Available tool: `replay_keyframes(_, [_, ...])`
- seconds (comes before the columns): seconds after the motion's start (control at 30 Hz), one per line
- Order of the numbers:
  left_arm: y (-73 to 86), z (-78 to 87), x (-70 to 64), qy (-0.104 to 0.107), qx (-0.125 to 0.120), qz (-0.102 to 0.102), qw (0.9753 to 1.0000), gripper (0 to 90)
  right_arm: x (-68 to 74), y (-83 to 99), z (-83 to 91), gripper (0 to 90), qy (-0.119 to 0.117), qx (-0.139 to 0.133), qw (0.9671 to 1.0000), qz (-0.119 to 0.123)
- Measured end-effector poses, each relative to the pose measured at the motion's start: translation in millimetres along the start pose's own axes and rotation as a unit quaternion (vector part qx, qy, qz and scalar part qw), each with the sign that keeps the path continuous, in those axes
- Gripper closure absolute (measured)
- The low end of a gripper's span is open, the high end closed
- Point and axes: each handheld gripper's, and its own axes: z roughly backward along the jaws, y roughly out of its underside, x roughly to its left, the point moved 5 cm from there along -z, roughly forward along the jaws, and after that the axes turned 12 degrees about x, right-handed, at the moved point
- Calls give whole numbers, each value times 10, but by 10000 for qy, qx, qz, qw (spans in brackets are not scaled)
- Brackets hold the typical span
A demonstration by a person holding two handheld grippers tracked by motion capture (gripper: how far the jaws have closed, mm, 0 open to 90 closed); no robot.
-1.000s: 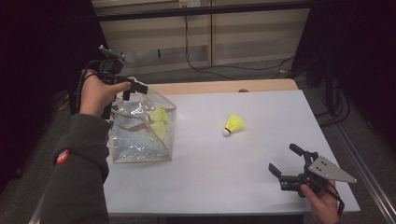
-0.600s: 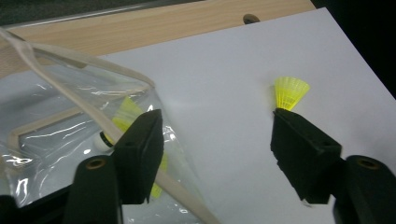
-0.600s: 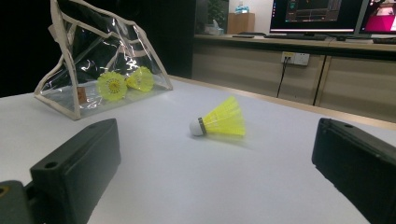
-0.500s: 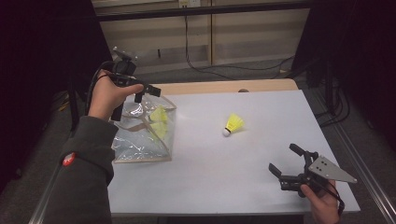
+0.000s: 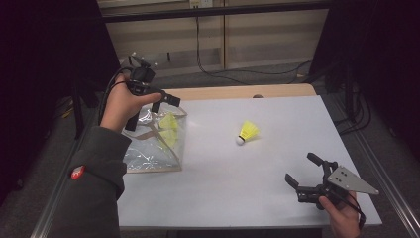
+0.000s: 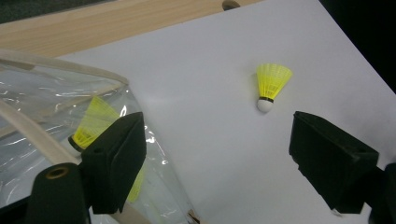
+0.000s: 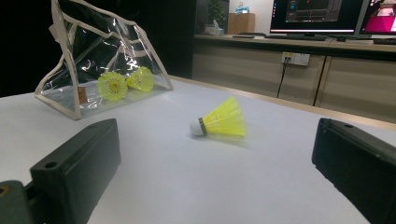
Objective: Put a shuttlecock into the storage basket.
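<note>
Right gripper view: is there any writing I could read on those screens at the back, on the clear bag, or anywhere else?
No text can be read.
Monitors: lit windows, contents too blurred to read.
Small brown tag on the clear bag: too small to read.
Red patch on the person's sleeve: any marking too small to read.

The left hand-held gripper (image 5: 157,105) is raised at the far left, jaws spread wide. The right hand-held gripper (image 5: 301,171) sits low at the near right, jaws also wide apart.
</note>
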Motion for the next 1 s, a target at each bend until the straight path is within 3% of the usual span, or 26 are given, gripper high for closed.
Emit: replay_keyframes(1.0, [22,-287,-223,279,180,-233,9992,139,-5,0,10,9,8,-4,10000,5])
